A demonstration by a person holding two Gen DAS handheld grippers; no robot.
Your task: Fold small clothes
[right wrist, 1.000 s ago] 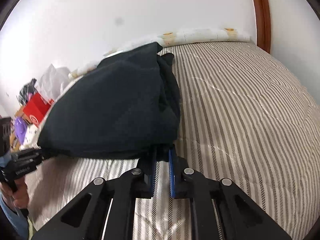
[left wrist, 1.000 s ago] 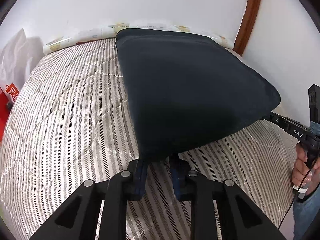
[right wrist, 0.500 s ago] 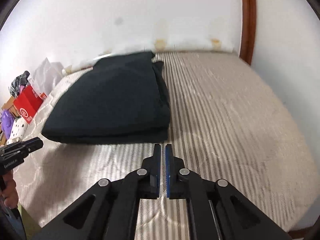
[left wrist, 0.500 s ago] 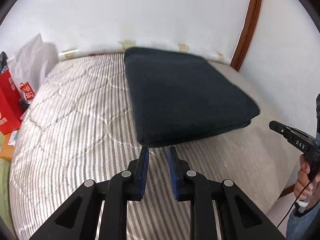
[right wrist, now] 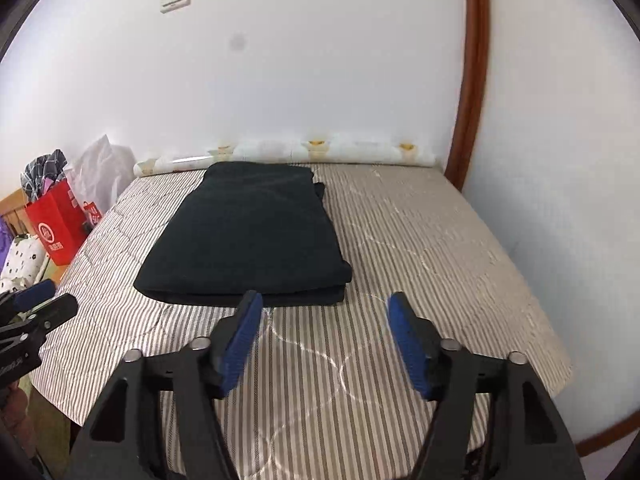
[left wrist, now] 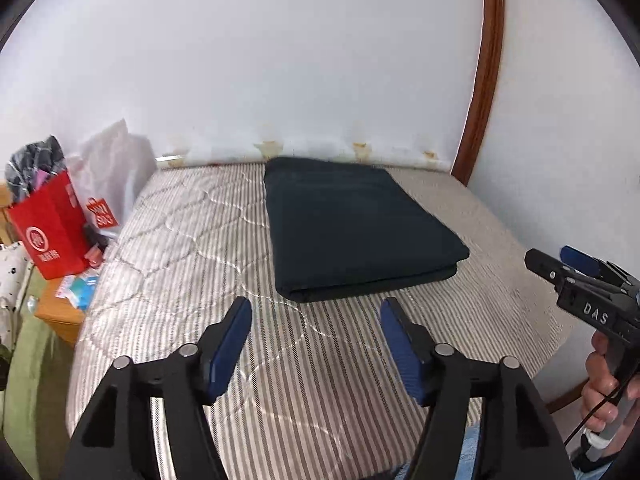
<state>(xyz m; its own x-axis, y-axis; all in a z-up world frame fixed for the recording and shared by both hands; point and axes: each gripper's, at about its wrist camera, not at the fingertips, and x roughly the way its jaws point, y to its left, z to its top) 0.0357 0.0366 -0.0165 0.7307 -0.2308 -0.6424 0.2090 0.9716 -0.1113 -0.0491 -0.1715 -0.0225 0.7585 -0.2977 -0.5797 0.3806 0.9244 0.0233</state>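
A dark navy garment lies folded into a flat rectangle on the striped mattress, its folded edge toward me. In the left wrist view my left gripper hangs above the mattress, short of that edge, jaws opening with nothing between them. My right gripper shows at the right edge there, held by a hand. In the right wrist view the garment lies ahead and to the left, and my right gripper is opening and empty above the bedding. The left gripper shows at the left edge.
A white wall and a rolled patterned cloth bound the far side of the bed. A wooden door frame stands at the right. Red shopping bags and a white plastic bag crowd the left of the bed. The mattress lies bare right of the garment.
Both grippers let go of the garment's near edge, pulled back and rose. The garment dropped flat onto the mattress. Both pairs of jaws went from shut to wide apart.
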